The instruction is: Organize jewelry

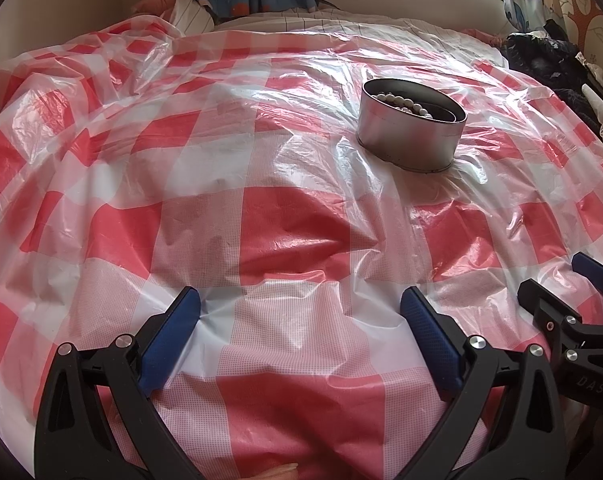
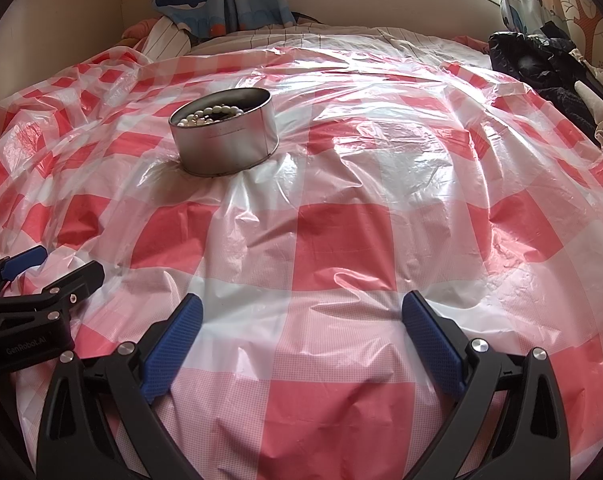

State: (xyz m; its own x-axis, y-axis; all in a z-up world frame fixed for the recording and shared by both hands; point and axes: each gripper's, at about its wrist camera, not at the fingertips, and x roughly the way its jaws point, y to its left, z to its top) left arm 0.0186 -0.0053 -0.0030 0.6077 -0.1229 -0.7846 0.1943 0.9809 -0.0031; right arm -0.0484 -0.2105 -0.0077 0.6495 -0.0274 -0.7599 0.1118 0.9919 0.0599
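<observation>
While the tin (image 1: 409, 132) sits upright on the plastic sheet (image 1: 285, 208) that covers the bed, its footing looks poor: the film is slick and wrinkled, and the bedding under it dips around the tin's base. A push on the rim, or a tug on the sheet, would likely tip the tin or slide it, spilling the beads (image 1: 401, 103). The pearl strands lie coiled inside, some draped near the rim, so a pinch on one strand could drag the others out with it. I judge the jewelry is already gathered, since no loose piece shows on the sheet.

Both claws are low and near the bed's front edge, well apart from the tin, pointing forward across the sheet. On the left claw (image 1: 301, 308) the jaws are spread wide and hold nothing; its blue pads hover just over the film, perhaps touching it. On the right claw (image 2: 301, 312) the jaws are likewise spread and bare. The two sit side by side, each catching the other at the edge of its view. The tin lies ahead between them, to the left claw's right and the right claw's left.
</observation>
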